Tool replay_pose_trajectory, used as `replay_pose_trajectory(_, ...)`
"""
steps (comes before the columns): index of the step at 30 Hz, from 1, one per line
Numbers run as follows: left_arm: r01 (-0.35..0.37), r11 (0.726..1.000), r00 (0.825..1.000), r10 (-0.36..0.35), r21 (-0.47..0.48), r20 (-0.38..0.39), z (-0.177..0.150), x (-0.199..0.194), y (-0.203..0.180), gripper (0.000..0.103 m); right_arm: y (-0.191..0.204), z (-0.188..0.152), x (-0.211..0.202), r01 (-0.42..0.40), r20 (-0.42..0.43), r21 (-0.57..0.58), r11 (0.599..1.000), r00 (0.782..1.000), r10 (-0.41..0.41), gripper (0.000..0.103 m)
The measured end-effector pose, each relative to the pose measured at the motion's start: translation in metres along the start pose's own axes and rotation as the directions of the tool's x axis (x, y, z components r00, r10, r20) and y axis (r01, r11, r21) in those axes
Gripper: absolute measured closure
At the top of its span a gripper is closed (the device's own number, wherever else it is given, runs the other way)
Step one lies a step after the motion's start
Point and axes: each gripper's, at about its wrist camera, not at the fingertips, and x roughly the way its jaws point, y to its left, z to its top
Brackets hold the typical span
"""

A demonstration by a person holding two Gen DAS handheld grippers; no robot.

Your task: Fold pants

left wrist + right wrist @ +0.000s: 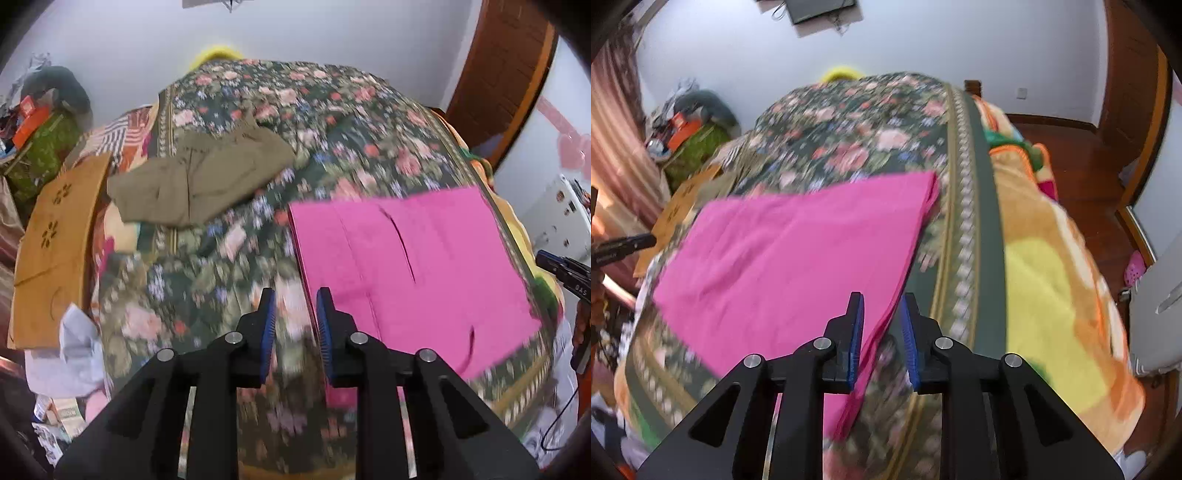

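Observation:
Bright pink pants (413,266) lie folded flat on the floral bedspread (229,258), near its right side. My left gripper (295,325) is open and empty above the pants' left edge, with bedspread showing between its fingers. In the right wrist view the pink pants (798,251) fill the middle. My right gripper (882,332) is open, its fingers either side of the pants' right edge, not closed on it. The right gripper also shows at the right edge of the left wrist view (565,269).
Olive-brown pants (199,177) lie crumpled at the bed's far left. A tan cloth (55,251) with cut-out flowers hangs at the left. A cluttered stand (40,140) is far left. A yellow-orange blanket (1056,295) covers the bed's right side; wooden floor (1086,177) and door beyond.

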Motion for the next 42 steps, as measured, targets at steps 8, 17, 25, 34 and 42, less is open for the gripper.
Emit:
replay_pose_trajectory(8, 0.021, 1.000, 1.000, -0.021, -0.012, -0.022, 0.048, 0.046, -0.002, 0.071, -0.023, 0.050, 0.040, 0.014, -0.008, 0.034, 0.999, 1.000, -0.013, 0.076)
replay_pose_trajectory(17, 0.035, 0.998, 0.996, -0.039, -0.057, -0.081, 0.060, 0.098, -0.002, 0.054, -0.037, 0.077, 0.098, 0.012, -0.041, 0.041, 0.999, 0.999, -0.010, 0.055)
replay_pose_trajectory(25, 0.084, 0.994, 0.993, -0.089, -0.074, -0.073, 0.047, 0.108, -0.006, 0.093, -0.034, 0.080, 0.125, -0.063, -0.042, 0.023, 0.998, 0.997, 0.064, 0.089)
replay_pose_trajectory(34, -0.062, 0.997, 0.998, 0.061, -0.046, -0.032, 0.034, 0.106, -0.003, 0.100, -0.015, 0.090, 0.118, 0.068, 0.044, -0.152, 0.986, 0.997, -0.062, 0.100)
replay_pose_trajectory(42, -0.098, 0.994, 0.994, 0.096, -0.039, -0.050, 0.041, 0.096, 0.002, 0.093, -0.011, 0.095, 0.129, 0.153, -0.027, -0.191, 0.970, 0.987, -0.161, 0.091)
